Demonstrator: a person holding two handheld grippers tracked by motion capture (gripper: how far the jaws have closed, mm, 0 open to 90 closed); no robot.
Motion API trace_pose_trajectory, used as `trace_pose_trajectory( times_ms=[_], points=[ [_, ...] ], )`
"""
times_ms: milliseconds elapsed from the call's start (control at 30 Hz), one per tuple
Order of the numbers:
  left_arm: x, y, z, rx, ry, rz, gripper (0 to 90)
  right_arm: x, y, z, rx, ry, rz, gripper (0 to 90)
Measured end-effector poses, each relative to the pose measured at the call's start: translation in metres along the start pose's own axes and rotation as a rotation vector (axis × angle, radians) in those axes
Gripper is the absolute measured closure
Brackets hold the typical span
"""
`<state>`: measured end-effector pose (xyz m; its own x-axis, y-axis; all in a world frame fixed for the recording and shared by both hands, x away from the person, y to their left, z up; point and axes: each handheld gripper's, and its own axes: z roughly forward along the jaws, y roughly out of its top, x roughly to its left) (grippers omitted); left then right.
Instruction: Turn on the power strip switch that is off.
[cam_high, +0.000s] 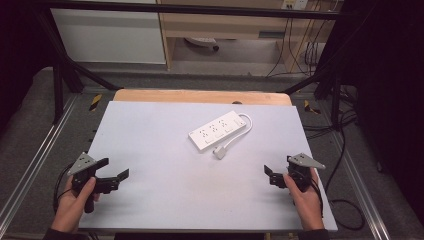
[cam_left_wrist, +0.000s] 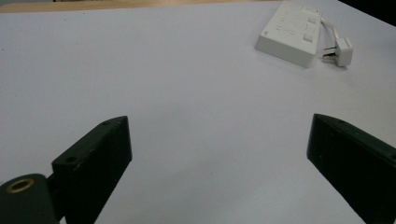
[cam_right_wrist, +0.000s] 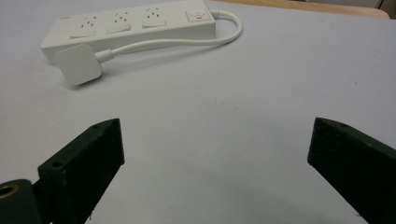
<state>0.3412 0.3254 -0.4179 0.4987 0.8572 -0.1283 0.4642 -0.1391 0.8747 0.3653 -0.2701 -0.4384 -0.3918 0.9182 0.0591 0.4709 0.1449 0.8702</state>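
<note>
A white power strip lies aslant near the middle of the pale grey table mat, toward the far side. Its short white cable loops round to a white plug lying on the mat beside the strip's near end. My left gripper rests open at the near left edge, held by a hand, nothing between its jaws. My right gripper stands open at the near right, also empty.
The mat covers a wooden tabletop whose far edge shows. Black frame posts stand at the far corners. Loose black cables trail over the floor at the right. A white cabinet and wooden shelving stand beyond.
</note>
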Motion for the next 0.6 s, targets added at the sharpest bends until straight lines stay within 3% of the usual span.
trace_pose_trajectory(
  times_ms=[133, 200, 333, 433, 600],
  points=[
    [0.000, 0.000, 0.000, 0.004, 0.002, 0.007, 6.5, 0.000, 0.002, -0.001, 0.030, -0.015, -0.001, 5.7],
    [0.000, 0.000, 0.000, 0.004, 0.002, 0.004, 6.5, -0.001, 0.004, -0.002, 0.039, 0.000, 0.027, 5.3],
    [0.000, 0.000, 0.000, 0.007, 0.005, 0.007, 6.5, 0.000, 0.006, -0.003, 0.052, 0.023, 0.037, 5.1],
    [0.000, 0.000, 0.000, 0.008, 0.006, 0.009, 6.5, 0.004, 0.008, -0.002, 0.064, 0.047, 0.037, 4.9],
    [0.000, 0.000, 0.000, 0.010, 0.004, 0.011, 6.6, 0.011, 0.013, -0.002, 0.051, 0.049, 0.020, 4.8]
  ],
)
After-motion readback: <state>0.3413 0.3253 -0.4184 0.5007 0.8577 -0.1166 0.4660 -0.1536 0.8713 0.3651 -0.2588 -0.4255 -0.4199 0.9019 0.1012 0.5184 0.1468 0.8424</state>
